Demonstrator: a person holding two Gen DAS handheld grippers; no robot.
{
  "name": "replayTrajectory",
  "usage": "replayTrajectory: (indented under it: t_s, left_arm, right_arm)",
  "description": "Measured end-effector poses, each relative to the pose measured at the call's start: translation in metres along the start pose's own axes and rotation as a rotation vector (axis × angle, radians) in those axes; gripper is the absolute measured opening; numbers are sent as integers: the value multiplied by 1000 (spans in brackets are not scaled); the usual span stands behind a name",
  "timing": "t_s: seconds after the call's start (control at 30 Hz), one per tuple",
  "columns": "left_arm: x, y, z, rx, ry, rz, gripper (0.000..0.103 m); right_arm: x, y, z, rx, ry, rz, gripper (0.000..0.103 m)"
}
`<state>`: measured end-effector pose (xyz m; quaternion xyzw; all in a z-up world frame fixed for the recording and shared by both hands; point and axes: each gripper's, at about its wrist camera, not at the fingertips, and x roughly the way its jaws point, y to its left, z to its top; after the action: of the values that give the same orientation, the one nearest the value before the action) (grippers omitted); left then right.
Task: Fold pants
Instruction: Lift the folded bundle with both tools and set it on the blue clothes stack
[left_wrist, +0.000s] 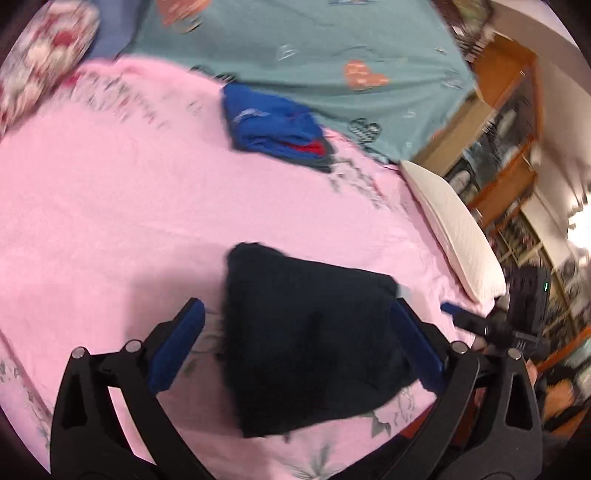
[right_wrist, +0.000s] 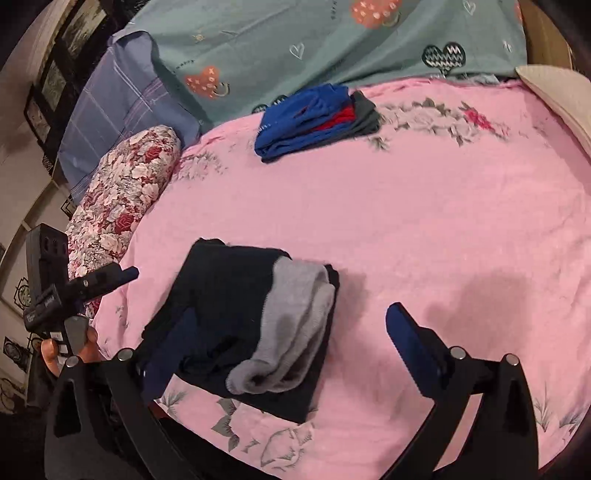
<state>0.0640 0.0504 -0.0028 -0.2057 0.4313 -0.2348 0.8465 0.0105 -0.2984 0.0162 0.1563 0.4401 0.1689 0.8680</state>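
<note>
The dark navy pants (left_wrist: 310, 339) lie folded in a compact block on the pink bedsheet (left_wrist: 110, 221) near its front edge. In the right wrist view the pants (right_wrist: 221, 314) show a grey lining or waistband (right_wrist: 291, 328) folded on top. My left gripper (left_wrist: 295, 332) is open, its blue pads apart above the pants and holding nothing. My right gripper (right_wrist: 284, 343) is open too, hovering over the folded pants, its left finger (right_wrist: 170, 350) at the pants' edge. The other gripper's tip shows in each view (left_wrist: 465, 317) (right_wrist: 99, 280).
A stack of folded blue, red and grey clothes (right_wrist: 317, 118) lies at the far side of the pink sheet. A teal heart-print blanket (right_wrist: 332, 44) lies behind it. A floral bolster (right_wrist: 122, 199) is at the left, a white pillow (left_wrist: 450, 229) and wooden shelves (left_wrist: 506, 147) at the right.
</note>
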Motion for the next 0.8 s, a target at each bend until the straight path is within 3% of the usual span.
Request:
replayTrajectory:
  t_s: [0.07, 0.17, 0.33, 0.37, 0.43, 0.5, 0.57, 0.63, 0.8]
  left_arm:
    - [19, 32, 1, -126, 71, -50, 101]
    - [46, 51, -8, -194, 157, -98, 99]
    - [59, 27, -19, -145, 215, -203, 94]
    - [61, 21, -22, -123, 220, -198, 94]
    - [71, 14, -26, -101, 235, -168, 94]
    - [80, 16, -29, -99, 245, -153, 93]
    - [80, 15, -28, -103, 247, -149, 76]
    - [74, 21, -24, -145, 236, -176, 46]
    - [55, -2, -16, -102, 200, -210, 41]
  right_arm:
    - [19, -14, -4, 67, 58, 50, 102]
    - [48, -20, -14, 117, 115, 91, 102]
    - [69, -12, -24, 135, 181, 150, 99]
    - [70, -8, -24, 121, 189, 161, 90]
    - [75, -1, -27, 117, 235, 212, 87]
    - [77, 5, -27, 85, 248, 219, 75]
    - [80, 7, -29, 77, 265, 241, 52]
    - [74, 3, -27, 82, 246, 260, 43]
    - [47, 11, -21, 47, 165, 289, 39]
